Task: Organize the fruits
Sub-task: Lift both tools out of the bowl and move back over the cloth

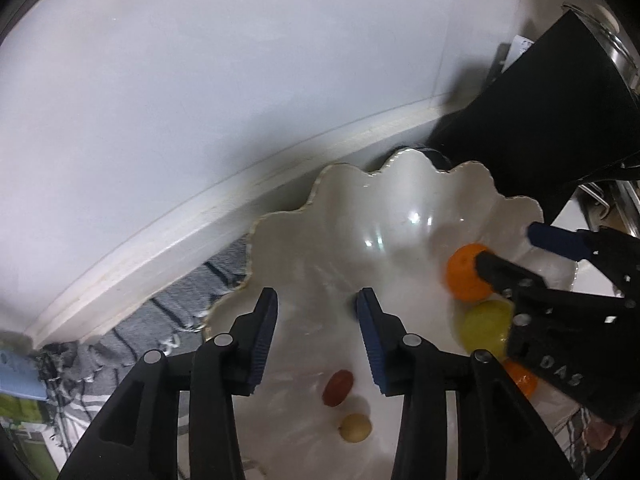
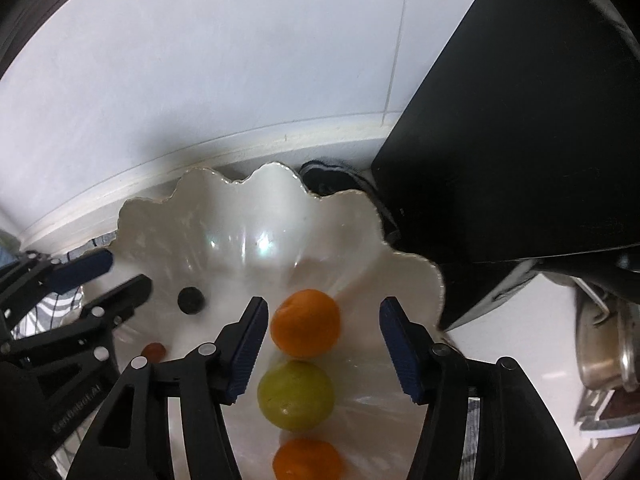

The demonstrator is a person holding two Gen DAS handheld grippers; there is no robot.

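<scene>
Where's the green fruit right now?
The green fruit lies in the scalloped white bowl, centred in the right wrist view between two oranges, one beyond it and one nearer.

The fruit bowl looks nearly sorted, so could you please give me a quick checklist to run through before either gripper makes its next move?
1. Left gripper empty, jaws apart: ok.
2. Right gripper empty, pads clear of the far orange: ok.
3. Far orange, green fruit and near orange lined up in the bowl: ok.
4. Red fruit and tan fruit resting inside the bowl: ok.
5. Small dark round thing in the bowl identified: cannot tell.
6. Fruit left outside the bowl: cannot tell, little of the surroundings shows.
</scene>
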